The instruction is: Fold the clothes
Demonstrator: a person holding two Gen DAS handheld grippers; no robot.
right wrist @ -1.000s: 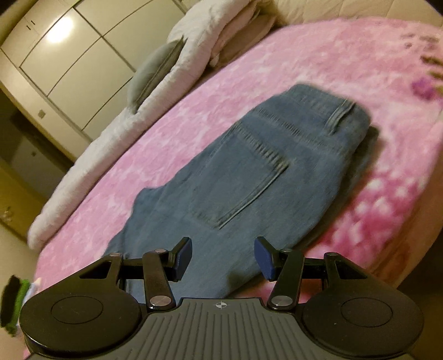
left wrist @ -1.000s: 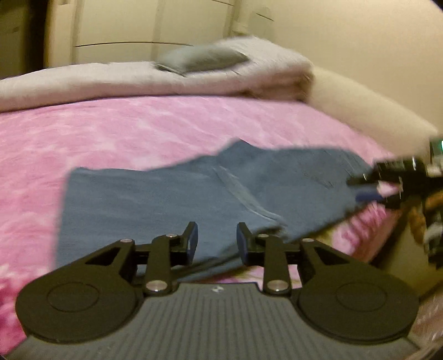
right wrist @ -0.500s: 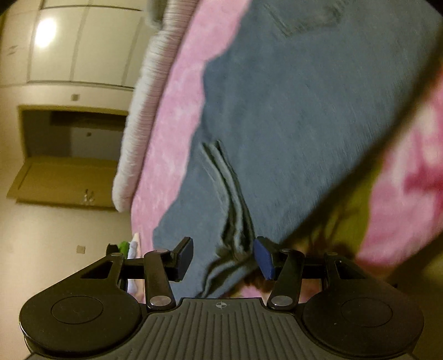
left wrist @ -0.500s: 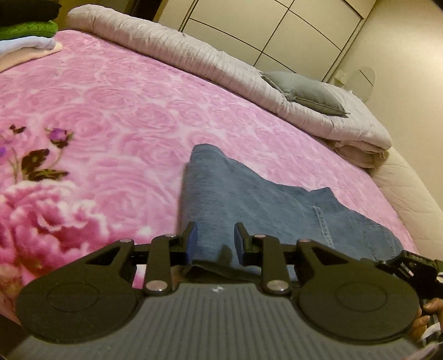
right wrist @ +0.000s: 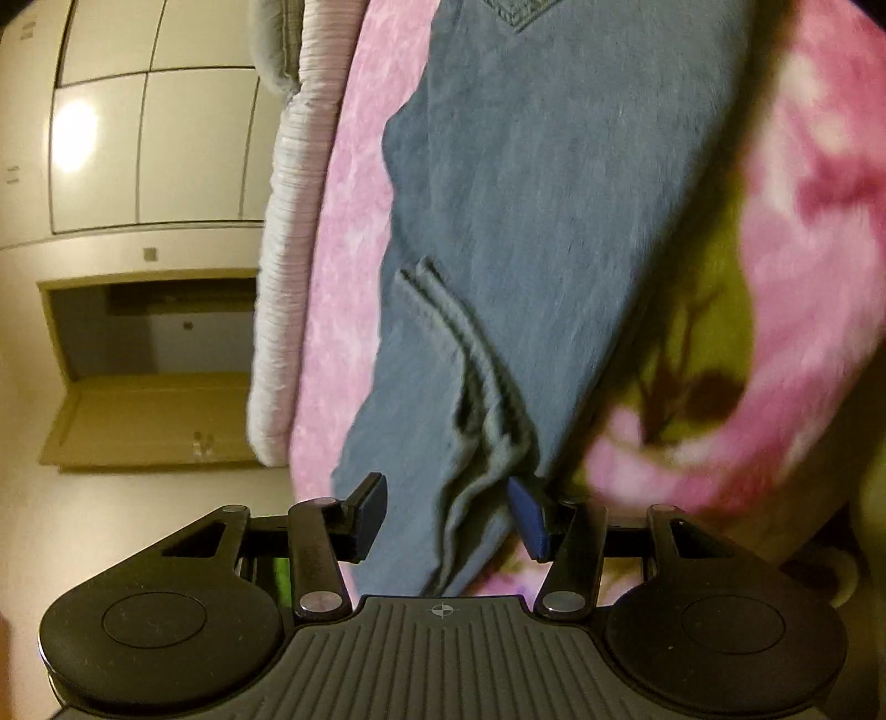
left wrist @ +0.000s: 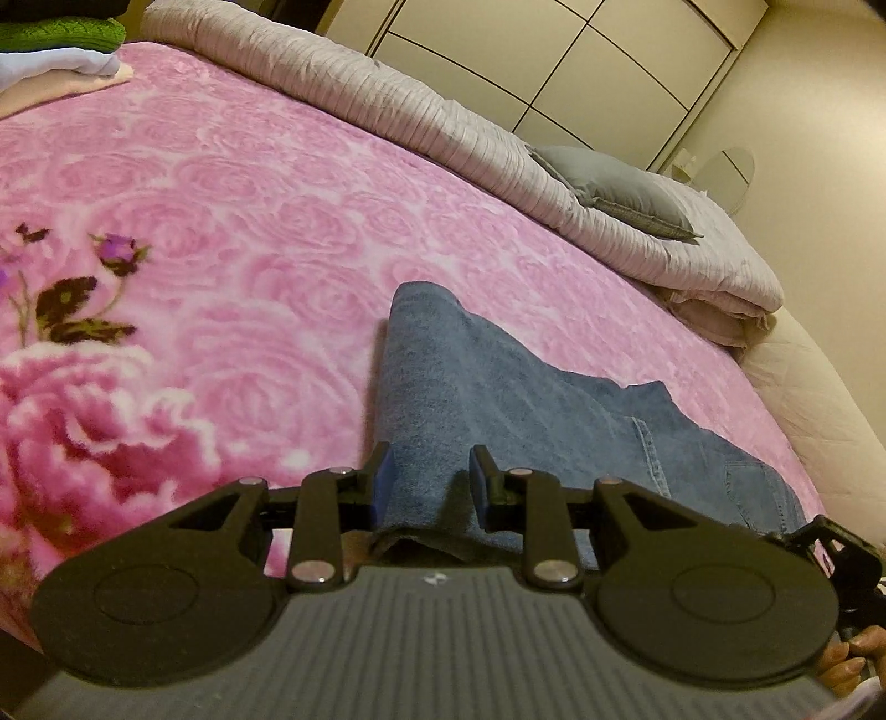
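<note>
Folded blue jeans [left wrist: 498, 399] lie on the pink rose bedspread [left wrist: 194, 232] near its front edge. My left gripper [left wrist: 429, 482] is open, its fingers on either side of the jeans' near left folded edge. My right gripper [right wrist: 446, 512] is open, its fingers astride the bunched hem edges of the jeans [right wrist: 554, 194]; this view is rolled sideways. The right gripper's tip also shows at the lower right of the left wrist view [left wrist: 830, 537].
A rolled beige quilt [left wrist: 443, 116] with a grey pillow [left wrist: 614, 188] lies along the far side of the bed. A stack of folded clothes [left wrist: 61, 55] sits at the far left. White wardrobe doors [left wrist: 554, 50] stand behind.
Both grippers dropped to the jeans' near edge and now straddle the fabric. The right gripper rolled sideways. Over the last half second both moved in slightly closer.
</note>
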